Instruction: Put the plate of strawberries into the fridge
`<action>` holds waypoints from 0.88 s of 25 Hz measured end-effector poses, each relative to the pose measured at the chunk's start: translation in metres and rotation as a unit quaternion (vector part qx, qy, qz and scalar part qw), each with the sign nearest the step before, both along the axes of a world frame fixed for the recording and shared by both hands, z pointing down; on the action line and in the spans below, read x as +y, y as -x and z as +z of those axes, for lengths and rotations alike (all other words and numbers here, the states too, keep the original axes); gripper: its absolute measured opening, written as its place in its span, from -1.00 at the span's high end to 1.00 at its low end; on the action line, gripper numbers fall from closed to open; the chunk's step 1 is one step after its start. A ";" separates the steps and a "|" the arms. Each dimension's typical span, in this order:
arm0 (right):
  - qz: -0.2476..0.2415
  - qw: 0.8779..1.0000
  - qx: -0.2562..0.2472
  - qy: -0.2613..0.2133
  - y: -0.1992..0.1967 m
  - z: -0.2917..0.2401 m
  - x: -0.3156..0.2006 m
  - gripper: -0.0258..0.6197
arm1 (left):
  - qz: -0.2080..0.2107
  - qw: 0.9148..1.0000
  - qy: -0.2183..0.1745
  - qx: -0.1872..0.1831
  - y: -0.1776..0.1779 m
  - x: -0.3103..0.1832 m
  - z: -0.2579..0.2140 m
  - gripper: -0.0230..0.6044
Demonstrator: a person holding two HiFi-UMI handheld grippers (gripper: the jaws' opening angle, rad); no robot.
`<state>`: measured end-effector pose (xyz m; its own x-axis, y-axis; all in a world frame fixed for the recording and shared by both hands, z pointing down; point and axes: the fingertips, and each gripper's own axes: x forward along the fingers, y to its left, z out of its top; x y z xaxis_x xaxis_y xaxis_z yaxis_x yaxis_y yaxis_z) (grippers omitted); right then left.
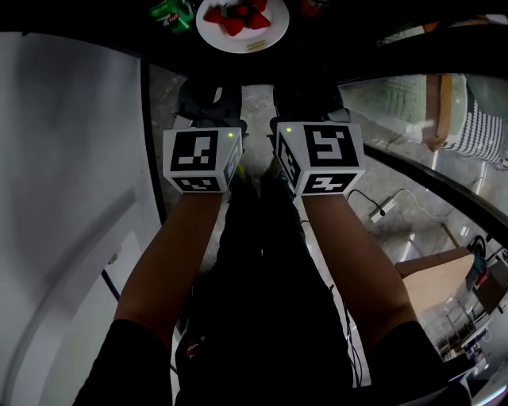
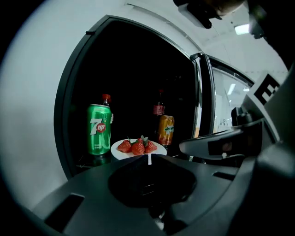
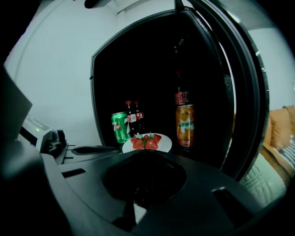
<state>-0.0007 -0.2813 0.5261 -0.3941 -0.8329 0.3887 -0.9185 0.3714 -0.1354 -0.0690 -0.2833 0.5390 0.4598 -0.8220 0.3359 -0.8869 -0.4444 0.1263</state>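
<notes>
Plate [image 1: 266,36] of strawberries [image 1: 236,22] sits on the shelf inside the fridge [image 2: 62,120], at 12 o'clock from both grippers and apart from them. Green can [image 2: 99,129] just beside the plate at 9 o'clock, orange can [image 2: 166,130] near at 2 o'clock, dark bottles [image 3: 133,116] behind. Left gripper [image 2: 149,157]: jaws together, nothing between. Right gripper [image 3: 146,152]: likewise closed and empty. Fridge door [image 3: 242,92] stands open at 3 o'clock.

Head view steeply down, 2 gripper views face fridge [image 2: 133,64], sharing plate [image 2: 161,149]
</notes>
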 end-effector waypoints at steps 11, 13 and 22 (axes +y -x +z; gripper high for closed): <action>0.001 1.000 -0.001 0.007 -0.001 0.009 -0.006 0.91 | -0.012 1.000 0.010 -0.025 0.003 -0.012 0.017 0.87; 0.001 1.000 0.000 0.007 -0.002 0.009 -0.007 0.91 | -0.013 1.000 0.013 -0.024 0.002 -0.013 0.018 0.87; 0.005 1.000 -0.002 0.009 -0.007 0.011 -0.015 0.91 | -0.016 0.999 0.018 -0.024 -0.004 -0.026 0.020 0.87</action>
